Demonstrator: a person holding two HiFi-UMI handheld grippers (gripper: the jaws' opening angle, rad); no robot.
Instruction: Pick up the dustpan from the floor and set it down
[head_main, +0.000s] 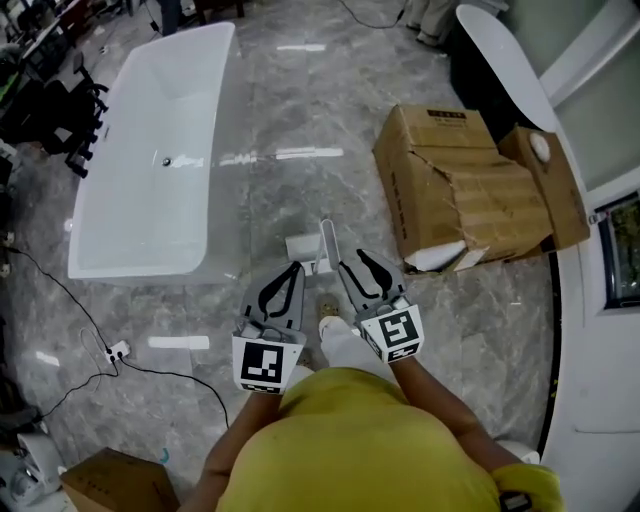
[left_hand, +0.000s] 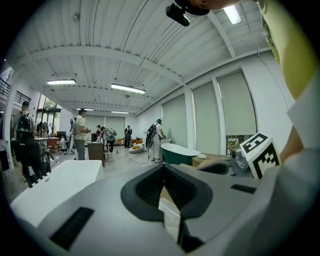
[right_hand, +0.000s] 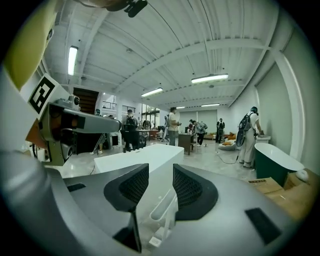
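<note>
The white dustpan (head_main: 305, 248) stands on the grey marble floor with its long handle (head_main: 328, 240) upright, just ahead of both grippers. My right gripper (head_main: 358, 265) is right beside the handle on its right, open. In the right gripper view the open right gripper (right_hand: 161, 172) frames the white handle (right_hand: 162, 215), which lies in the gap beyond the pads, untouched. My left gripper (head_main: 293, 270) is close below the pan, its jaws closed tip to tip on nothing. In the left gripper view the left gripper (left_hand: 164, 167) shows its tips meeting.
A white bathtub (head_main: 150, 150) lies to the left of the dustpan. Torn cardboard boxes (head_main: 470, 190) sit to the right, and a curved white tub rim (head_main: 590, 330) runs along the right edge. A power strip with cable (head_main: 118, 351) is on the floor at left. Several people stand far off.
</note>
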